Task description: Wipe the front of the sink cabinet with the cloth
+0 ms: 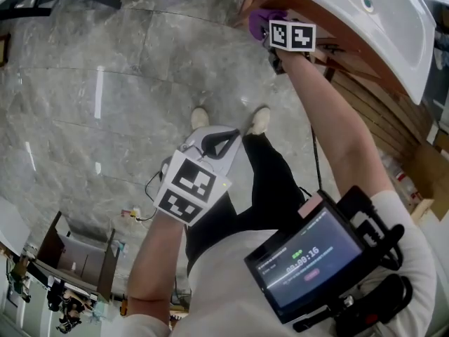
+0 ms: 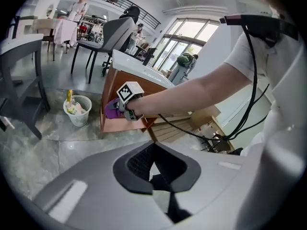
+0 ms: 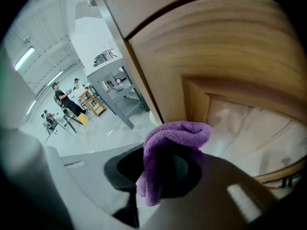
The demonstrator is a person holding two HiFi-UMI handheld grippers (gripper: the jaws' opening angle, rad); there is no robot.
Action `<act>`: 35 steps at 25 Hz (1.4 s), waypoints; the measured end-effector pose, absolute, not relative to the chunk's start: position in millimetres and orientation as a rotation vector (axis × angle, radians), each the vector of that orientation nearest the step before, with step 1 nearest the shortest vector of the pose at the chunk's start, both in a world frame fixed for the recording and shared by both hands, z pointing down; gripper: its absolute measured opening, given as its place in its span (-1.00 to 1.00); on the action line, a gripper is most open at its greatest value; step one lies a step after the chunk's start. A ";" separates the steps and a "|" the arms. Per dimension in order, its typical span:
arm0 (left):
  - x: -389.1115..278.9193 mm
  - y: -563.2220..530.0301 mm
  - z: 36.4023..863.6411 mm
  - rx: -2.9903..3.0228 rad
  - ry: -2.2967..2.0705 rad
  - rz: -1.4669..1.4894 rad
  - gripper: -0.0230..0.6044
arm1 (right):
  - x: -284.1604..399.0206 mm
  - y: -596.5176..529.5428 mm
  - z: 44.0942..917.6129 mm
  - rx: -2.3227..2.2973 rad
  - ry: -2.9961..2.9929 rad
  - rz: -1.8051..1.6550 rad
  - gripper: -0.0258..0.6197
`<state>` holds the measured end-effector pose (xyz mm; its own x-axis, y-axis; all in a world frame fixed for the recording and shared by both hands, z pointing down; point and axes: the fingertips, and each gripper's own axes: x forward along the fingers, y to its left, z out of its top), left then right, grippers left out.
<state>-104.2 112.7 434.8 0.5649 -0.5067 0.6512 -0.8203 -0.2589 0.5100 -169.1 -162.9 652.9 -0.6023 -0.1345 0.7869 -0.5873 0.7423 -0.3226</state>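
Note:
A purple cloth [image 3: 175, 138] is bunched between the jaws of my right gripper [image 3: 163, 171], which is shut on it. The cloth presses against the wooden front of the sink cabinet [image 3: 216, 47], near a framed panel. In the head view the cloth [image 1: 261, 21] and right gripper [image 1: 275, 37] are up against the cabinet [image 1: 330, 44], just under the white sink basin [image 1: 372, 12]. My left gripper [image 1: 216, 143] hangs low by the person's legs, away from the cabinet. Its jaws [image 2: 156, 169] are shut on nothing. The left gripper view also shows the cloth [image 2: 112, 109] on the cabinet [image 2: 115, 80].
A white waste basket [image 2: 76, 110] stands on the grey marble floor left of the cabinet. A slatted wooden board [image 1: 372, 107] and a cardboard box [image 1: 424, 170] lie right of it. Chairs [image 2: 29, 80] and people stand farther off.

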 end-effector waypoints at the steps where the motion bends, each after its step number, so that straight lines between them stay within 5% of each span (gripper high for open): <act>1: -103.9 112.7 435.6 1.927 -1.067 0.457 -0.91 | -172.2 -159.8 651.1 0.526 -2.162 0.734 -0.70; 12: -60.4 83.6 433.2 2.015 -0.941 0.494 -0.91 | -96.1 -129.1 644.9 0.495 -2.181 0.764 -0.70; 35: 144.4 -6.6 436.4 2.177 -0.661 0.592 -0.91 | 321.9 -237.3 680.7 0.954 -1.909 0.741 -0.70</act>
<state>144.4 -6.6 436.4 0.7571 -0.2645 0.5974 -0.6227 -0.5686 0.5375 321.9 -237.3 680.7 -0.3434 -0.3302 0.8792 -0.8369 0.5325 -0.1269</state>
